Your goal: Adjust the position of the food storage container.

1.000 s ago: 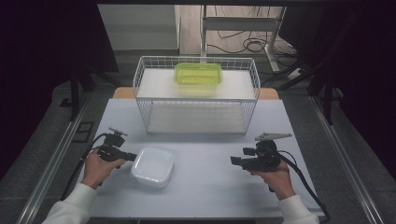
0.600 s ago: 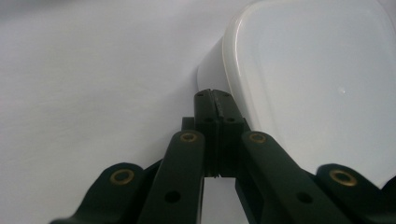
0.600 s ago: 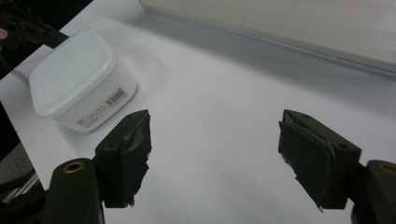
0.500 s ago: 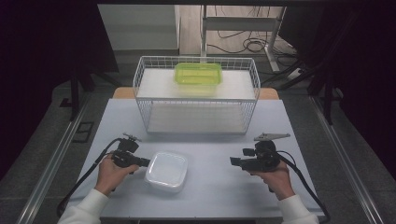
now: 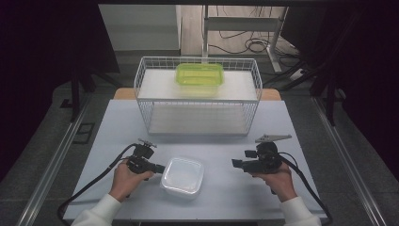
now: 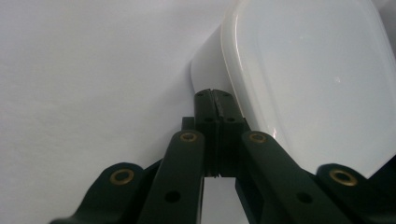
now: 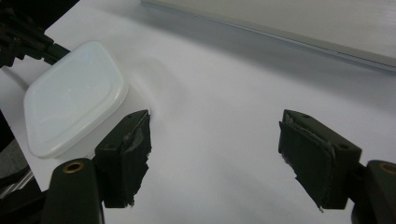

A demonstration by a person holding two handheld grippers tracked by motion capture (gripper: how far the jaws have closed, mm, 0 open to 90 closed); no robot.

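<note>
**Lidded white box pushed toward the middle of the surface**

Compared with a second earlier, the white box (image 5: 182, 176) sits farther right, nearer the centre of the pale surface (image 5: 226, 188). The left hand-held gripper (image 5: 159, 168), jaws pressed together with nothing between them, touches the box's left edge, so this looks like a push. The right hand-held gripper (image 5: 235, 164) waits well apart, jaws spread and empty.

White container (image 6: 303, 70) cut off at top and right edges in left gripper view; contents indiscernible.
</note>
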